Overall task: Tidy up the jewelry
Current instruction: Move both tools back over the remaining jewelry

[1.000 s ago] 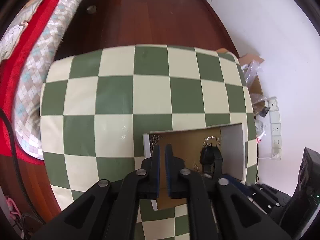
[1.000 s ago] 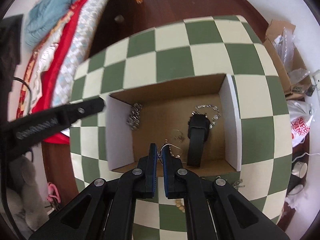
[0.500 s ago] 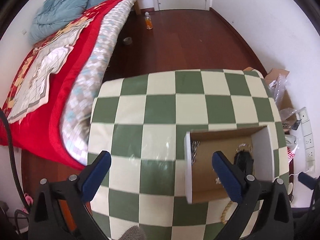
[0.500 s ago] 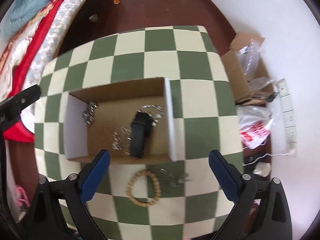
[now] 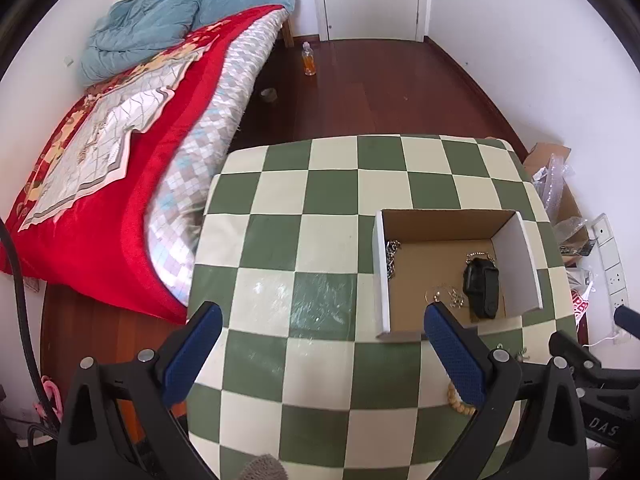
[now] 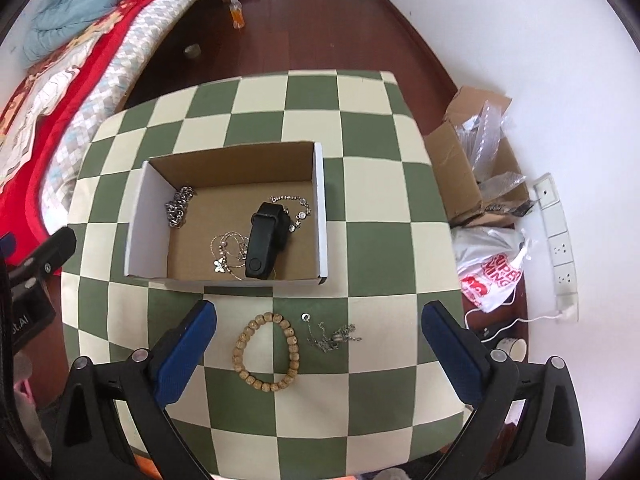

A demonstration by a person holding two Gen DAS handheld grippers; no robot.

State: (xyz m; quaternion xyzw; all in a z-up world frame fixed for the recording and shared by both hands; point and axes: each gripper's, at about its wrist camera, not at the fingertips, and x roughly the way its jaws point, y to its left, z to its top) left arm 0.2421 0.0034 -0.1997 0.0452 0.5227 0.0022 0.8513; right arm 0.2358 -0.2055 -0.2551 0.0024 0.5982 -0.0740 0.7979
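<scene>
An open cardboard box [image 6: 136, 224] [image 5: 379, 280] sits on the green-and-cream checkered table [image 6: 360, 120]. Inside lie a black watch band [image 6: 266, 240] [image 5: 482, 286], a silver chain [image 6: 178, 206], a thin gold necklace with a butterfly charm [image 6: 228, 252] and a silver bracelet [image 6: 298, 210]. In front of the box lie a wooden bead bracelet [image 6: 266, 350] and a small silver chain [image 6: 332, 334]. My right gripper [image 6: 318, 344] is open and empty above the beads. My left gripper [image 5: 320, 352] is open and empty, left of the box.
A bed with a red blanket [image 5: 100, 200] stands left of the table. A torn cardboard box with plastic wrap [image 6: 476, 160], a white bag [image 6: 490, 272] and a power strip [image 6: 560, 240] lie on the floor at the right. An orange bottle [image 6: 237, 12] stands by the far wall.
Both grippers opened wide and pulled back and up from the box. The gold necklace the right gripper held now lies in the box beside the watch band.
</scene>
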